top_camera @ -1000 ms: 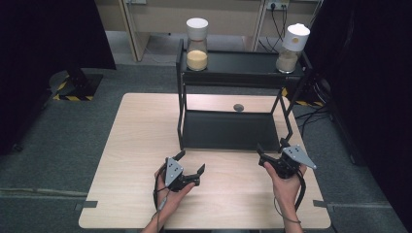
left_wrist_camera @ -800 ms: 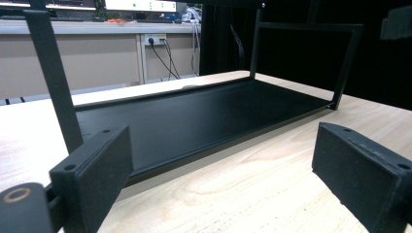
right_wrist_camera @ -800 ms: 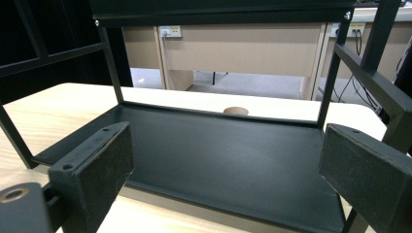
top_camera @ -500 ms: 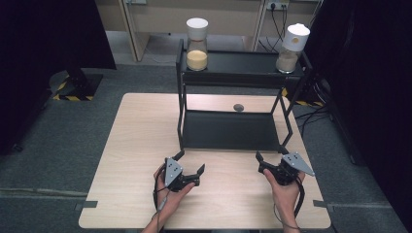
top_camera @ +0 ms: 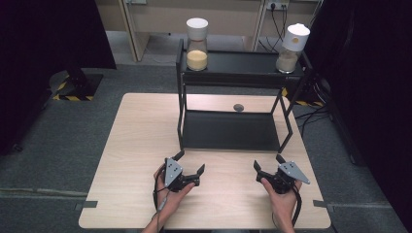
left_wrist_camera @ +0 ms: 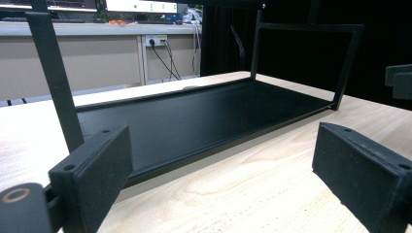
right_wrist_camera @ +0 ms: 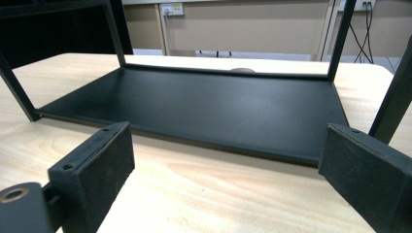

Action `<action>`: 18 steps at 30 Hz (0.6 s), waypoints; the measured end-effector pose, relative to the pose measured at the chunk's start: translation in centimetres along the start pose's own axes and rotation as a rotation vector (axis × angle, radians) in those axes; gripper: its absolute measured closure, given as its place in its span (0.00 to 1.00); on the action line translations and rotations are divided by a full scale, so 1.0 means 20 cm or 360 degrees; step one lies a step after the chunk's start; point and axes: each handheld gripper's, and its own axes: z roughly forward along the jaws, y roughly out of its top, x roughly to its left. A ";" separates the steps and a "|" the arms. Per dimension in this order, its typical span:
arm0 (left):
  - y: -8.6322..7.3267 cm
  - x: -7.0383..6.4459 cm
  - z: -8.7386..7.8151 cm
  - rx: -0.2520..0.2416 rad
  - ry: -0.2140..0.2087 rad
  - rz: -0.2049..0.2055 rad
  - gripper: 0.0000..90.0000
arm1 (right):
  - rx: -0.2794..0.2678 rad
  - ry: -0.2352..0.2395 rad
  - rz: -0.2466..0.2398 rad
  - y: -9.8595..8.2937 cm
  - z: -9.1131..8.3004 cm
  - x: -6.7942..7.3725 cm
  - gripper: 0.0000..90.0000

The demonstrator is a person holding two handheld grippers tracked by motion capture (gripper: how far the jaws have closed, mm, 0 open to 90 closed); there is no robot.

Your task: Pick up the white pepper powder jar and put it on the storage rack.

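small dark round object (top_camera: 238, 107) on the pale wooden counter (top_camera: 141, 141): too small to tell | black metal two-tier shelf (left_wrist_camera: 204, 116): top tier cut off in both gripper views

Lab or test room. Light wood table (top_camera: 145, 145) on grey carpet, black 2-tier metal shelf rack (top_camera: 233, 131) on it. Behind rack: beige wall panel with power sockets (top_camera: 274, 6) and hanging cables. Left of rack: yellow-black hazard tape (top_camera: 68, 94) on floor. Black curtains both sides.
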 end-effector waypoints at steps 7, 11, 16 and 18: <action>0.00 0.00 0.00 0.0004 0.0000 0.0002 0.08 | 0.0013 -0.0011 -0.0005 -0.03 0.00 0.01 0.07; 0.00 0.00 0.00 0.0008 -0.0002 0.0006 0.08 | 0.0019 -0.0010 -0.0004 -0.04 0.00 0.01 0.07; 0.00 0.00 0.00 0.0009 -0.0002 0.0001 0.08 | 0.0016 -0.0010 -0.0013 -0.05 0.00 0.01 0.07; 0.00 0.00 0.00 0.0003 -0.0002 0.0000 0.08 | 0.0016 -0.0009 -0.0014 -0.05 0.00 0.01 0.07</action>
